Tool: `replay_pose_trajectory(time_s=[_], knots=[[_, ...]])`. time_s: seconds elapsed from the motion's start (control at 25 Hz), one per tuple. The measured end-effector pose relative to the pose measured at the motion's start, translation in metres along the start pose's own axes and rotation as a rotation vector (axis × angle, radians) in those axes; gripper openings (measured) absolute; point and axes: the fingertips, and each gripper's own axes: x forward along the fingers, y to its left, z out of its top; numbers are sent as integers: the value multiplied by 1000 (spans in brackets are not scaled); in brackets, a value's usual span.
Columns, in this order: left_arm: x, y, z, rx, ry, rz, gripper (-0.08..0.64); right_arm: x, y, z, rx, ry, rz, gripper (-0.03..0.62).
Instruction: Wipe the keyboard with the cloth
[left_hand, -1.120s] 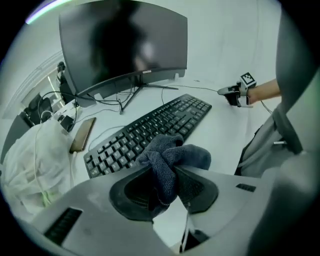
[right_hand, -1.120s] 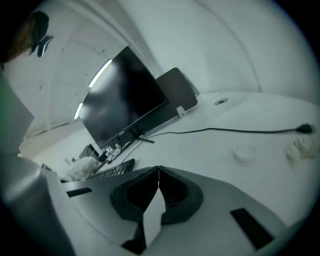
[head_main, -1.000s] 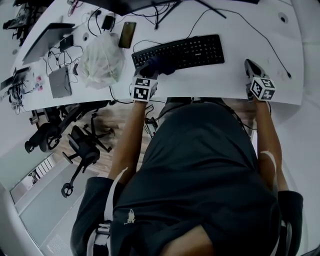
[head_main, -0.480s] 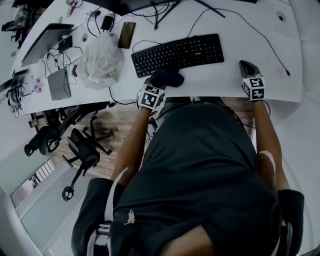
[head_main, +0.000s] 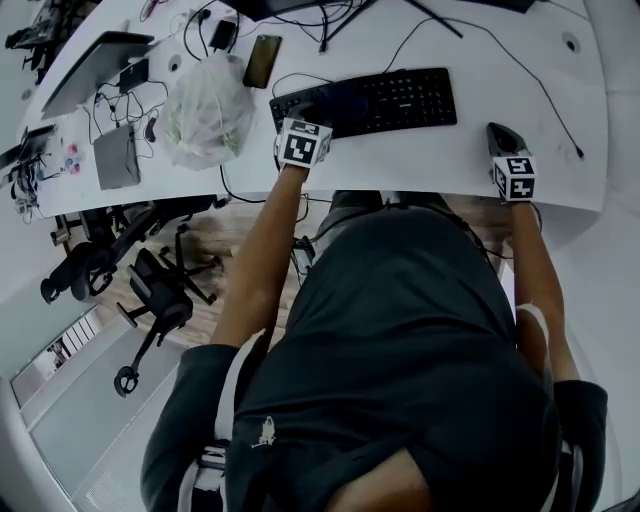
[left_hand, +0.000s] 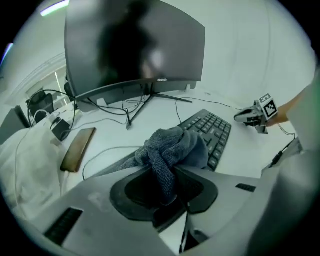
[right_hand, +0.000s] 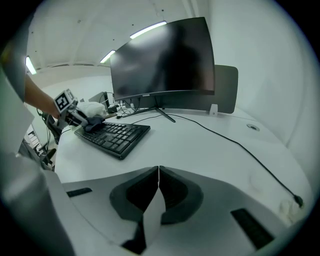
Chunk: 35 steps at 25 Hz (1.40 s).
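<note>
**White desk, grey cloth on the left end of the keys**

White curved desk (head_main: 520, 60) fills the scene, with a dark curved monitor (left_hand: 135, 45) at its back edge and a flat black plastic keyboard (head_main: 400, 98) lying along the middle, set back a little from the front edge. Towards the left corner sit a crumpled clear plastic bag (head_main: 205, 110) and a brown slab-shaped phone (left_hand: 78, 149).

The left gripper (left_hand: 165, 172) has its jaws drawn in to a narrow gap, pinched on a twisted fold of the soft blue-grey terry cloth (left_hand: 170, 147). The rest of the cloth bunches ahead of the jaws as a loose wad. In the right gripper view that wad rests on the keyboard's left end.

The right gripper (right_hand: 158, 172) has its jaws closed together with nothing between them. It sits near the desk's front edge towards the right corner, well apart from the keyboard.

The cloth looks light, limp and easily crumpled, so a pinch on a gathered fold, as here, should suit it, with the wad below left free to press on the keys. A pinch on a single thin edge would likely let it trail and snag on key corners.

The keyboard is stiff but probably light, and may slide on the smooth desk. Its keys give under pressure, so gentle strokes seem wise.
</note>
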Motion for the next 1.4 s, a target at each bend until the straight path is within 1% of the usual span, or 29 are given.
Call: replay_pose_trajectory(time_s=[0.04, 0.12, 0.2, 0.24, 0.32, 0.4, 0.44, 0.52, 0.6, 0.64, 0.76, 0.84, 0.88, 0.92, 0.96, 1.04, 1.08, 1.16, 1.2, 1.28, 1.36, 1.4], knots=[[-5, -11, -10, -12, 2, -17, 103, 0, 0, 0, 6, -6, 1, 11], [-16, -43, -33, -24, 22, -81, 101, -1, -1, 2, 12, -21, -2, 11], [-24, -73, -51, 9, 42, -127, 101, -1, -3, 3, 10, -29, -10, 11], [-25, -78, -52, 31, 39, -127, 101, -1, -4, 3, 8, -29, -13, 11], [-24, -65, -34, 49, 1, -89, 101, 0, -5, 4, 6, -27, -15, 11], [-17, -36, -2, 53, -40, -34, 101, -1, -5, 4, 5, -21, -14, 11], [-13, -22, 12, 64, -46, -12, 101, -2, -4, 3, 5, -17, -13, 11], [-3, -5, 25, 99, -17, 10, 101, -2, -3, 2, 6, -13, -10, 11], [6, -7, 17, 129, 35, -5, 101, -1, -2, 1, 10, -16, -8, 11], [7, -16, 7, 129, 50, -20, 101, -1, -2, 1, 13, -20, -8, 11], [-7, -59, -33, 99, 80, -94, 100, -1, -1, 1, 20, -35, -6, 11], [-15, -85, -55, 116, 112, -143, 100, -1, -2, 2, 16, -38, -7, 11], [-16, -91, -59, 133, 113, -147, 100, 0, -2, 2, 12, -37, -7, 11], [-16, -88, -55, 143, 97, -134, 100, 1, -1, 3, 8, -37, -4, 11], [-15, -79, -43, 144, 69, -109, 100, 2, -1, 3, 3, -36, 0, 11], [-11, -53, -2, 133, 4, -51, 100, 3, -1, 4, -5, -31, 6, 11], [-7, -40, 17, 130, -14, -28, 100, 2, -1, 4, -8, -24, 6, 11], [6, -22, 35, 138, -1, -10, 100, -1, -1, 2, -13, -10, 6, 11], [13, -18, 34, 146, 20, -12, 100, -2, 0, 1, -13, -8, 7, 11], [18, -22, 20, 144, 48, -21, 100, -1, 3, 0, -7, -13, 17, 11], [10, -41, 0, 109, 56, -47, 98, -1, 5, -1, -3, -21, 29, 11], [4, -57, -12, 94, 67, -76, 98, -1, 4, 0, -5, -25, 31, 11]])
